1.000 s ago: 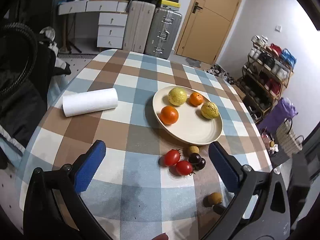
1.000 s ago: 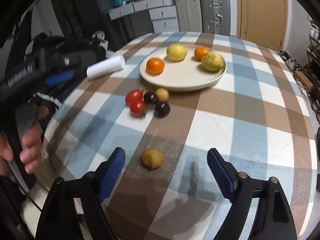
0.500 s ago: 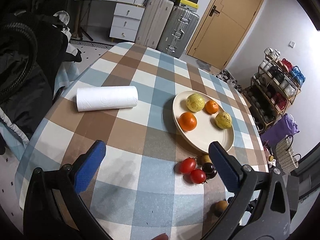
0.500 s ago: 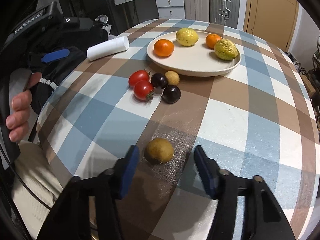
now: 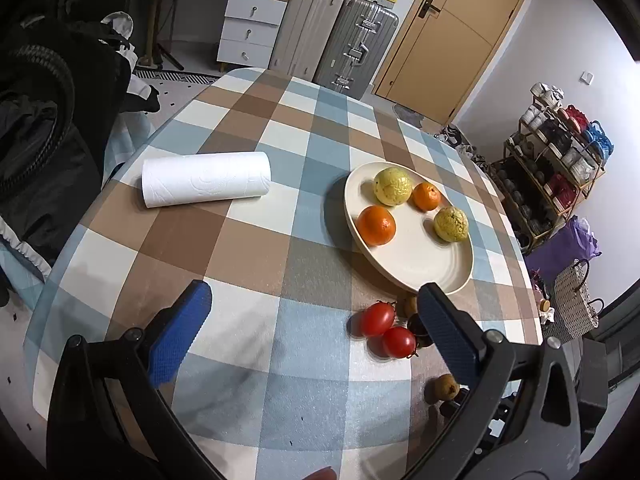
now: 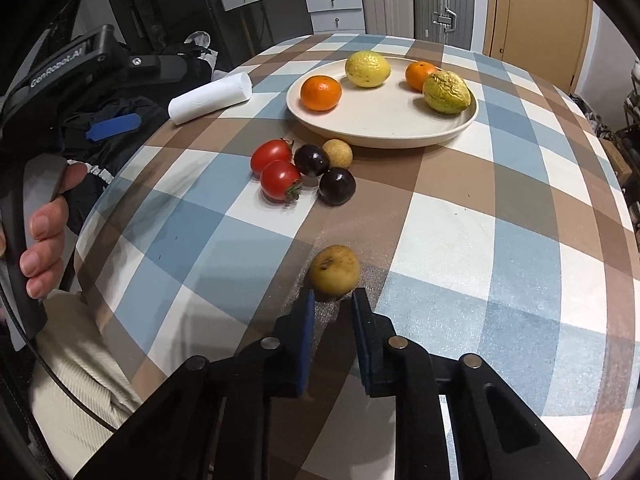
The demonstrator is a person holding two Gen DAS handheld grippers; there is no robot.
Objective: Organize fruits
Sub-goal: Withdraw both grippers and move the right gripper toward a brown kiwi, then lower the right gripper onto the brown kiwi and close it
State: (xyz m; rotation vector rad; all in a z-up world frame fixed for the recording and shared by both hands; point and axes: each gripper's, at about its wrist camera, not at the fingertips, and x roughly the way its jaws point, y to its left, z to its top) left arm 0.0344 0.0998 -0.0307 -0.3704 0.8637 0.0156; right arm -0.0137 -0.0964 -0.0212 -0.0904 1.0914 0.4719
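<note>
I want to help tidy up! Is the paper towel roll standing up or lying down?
Lying down. The paper towel roll rests on its long side on the checked tablecloth, left of the plate, with one round end facing sideways.

Both matte-black plastic grippers (image 5: pixel 316 312) (image 6: pixel 331 300): blue textured finger pads (image 5: pixel 180 330), silver screw heads; bare-skinned left hand (image 6: pixel 46 240), cream ribbed clothing, thin black cable

Between the right gripper (image 6: pixel 331 304) jaws sits only the brown fruit (image 6: pixel 334 271). Ahead of them the tomato and plum cluster (image 6: pixel 304 172) blocks the way to the plate (image 6: pixel 384 128); bare cloth lies right.
</note>
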